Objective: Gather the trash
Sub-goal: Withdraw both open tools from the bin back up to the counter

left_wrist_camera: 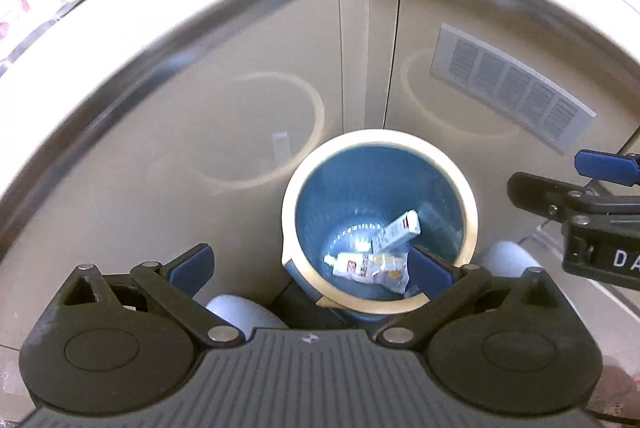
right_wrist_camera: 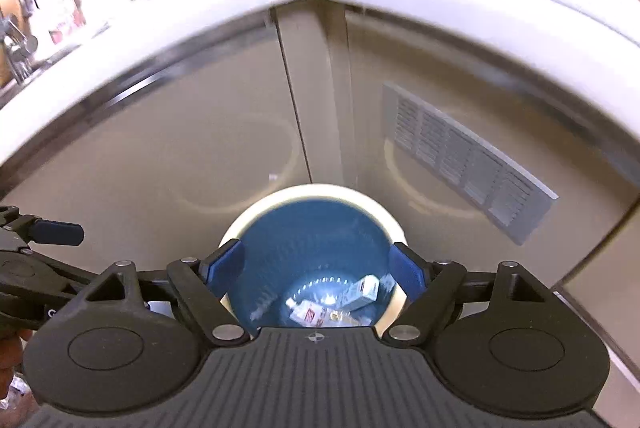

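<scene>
Blue bin (left_wrist_camera: 380, 220) with cream rim sits on the floor at the cabinet corner; trash (small box (left_wrist_camera: 396, 231), tube (left_wrist_camera: 358, 264)) lies at its bottom. My left hand-held gripper (left_wrist_camera: 310, 266) and right hand-held gripper (right_wrist_camera: 316, 264) hang above it, both wide, empty. Risk: clipping the rim would tip the bin.

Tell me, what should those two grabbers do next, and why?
Probably lift both away to look for more trash: the left hand-held gripper and right hand-held gripper are open and empty, and the wrappers already lie in the blue bin.
</scene>
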{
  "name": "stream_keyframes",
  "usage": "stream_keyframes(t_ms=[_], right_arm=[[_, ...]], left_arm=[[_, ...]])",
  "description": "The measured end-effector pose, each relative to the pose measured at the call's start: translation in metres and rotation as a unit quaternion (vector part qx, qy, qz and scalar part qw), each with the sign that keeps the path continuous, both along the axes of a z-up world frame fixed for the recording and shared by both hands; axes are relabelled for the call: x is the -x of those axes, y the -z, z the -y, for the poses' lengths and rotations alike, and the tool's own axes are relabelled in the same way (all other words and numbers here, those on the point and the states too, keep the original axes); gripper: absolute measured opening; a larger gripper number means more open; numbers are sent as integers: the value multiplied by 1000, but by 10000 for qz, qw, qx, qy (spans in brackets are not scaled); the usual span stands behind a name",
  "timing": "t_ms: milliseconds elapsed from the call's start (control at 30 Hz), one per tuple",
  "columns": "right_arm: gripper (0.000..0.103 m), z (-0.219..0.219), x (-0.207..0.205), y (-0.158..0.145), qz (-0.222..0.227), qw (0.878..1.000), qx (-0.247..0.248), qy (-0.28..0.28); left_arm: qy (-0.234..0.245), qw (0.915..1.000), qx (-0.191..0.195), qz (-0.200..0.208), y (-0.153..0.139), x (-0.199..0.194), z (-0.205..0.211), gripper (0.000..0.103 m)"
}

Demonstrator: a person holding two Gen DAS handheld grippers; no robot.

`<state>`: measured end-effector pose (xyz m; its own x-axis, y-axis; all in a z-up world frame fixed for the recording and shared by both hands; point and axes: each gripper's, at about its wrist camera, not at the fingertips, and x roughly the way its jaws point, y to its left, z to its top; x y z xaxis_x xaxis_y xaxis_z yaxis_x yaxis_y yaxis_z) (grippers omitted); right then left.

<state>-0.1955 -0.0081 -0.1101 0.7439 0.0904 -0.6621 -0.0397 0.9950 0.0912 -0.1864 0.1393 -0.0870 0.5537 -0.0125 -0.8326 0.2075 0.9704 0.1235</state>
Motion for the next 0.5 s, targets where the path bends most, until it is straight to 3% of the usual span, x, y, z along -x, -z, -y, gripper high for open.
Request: stream_keyframes(t_ms=[267, 500], right_arm=[[86, -2, 32, -20, 691, 9975, 98, -115], [88, -8, 49, -32, 911, 9953, 262, -186]], left_arm=[[56, 9975, -64, 704, -22, 37, 3, 103], [42, 9959, 30, 901, -34, 48, -1, 103]])
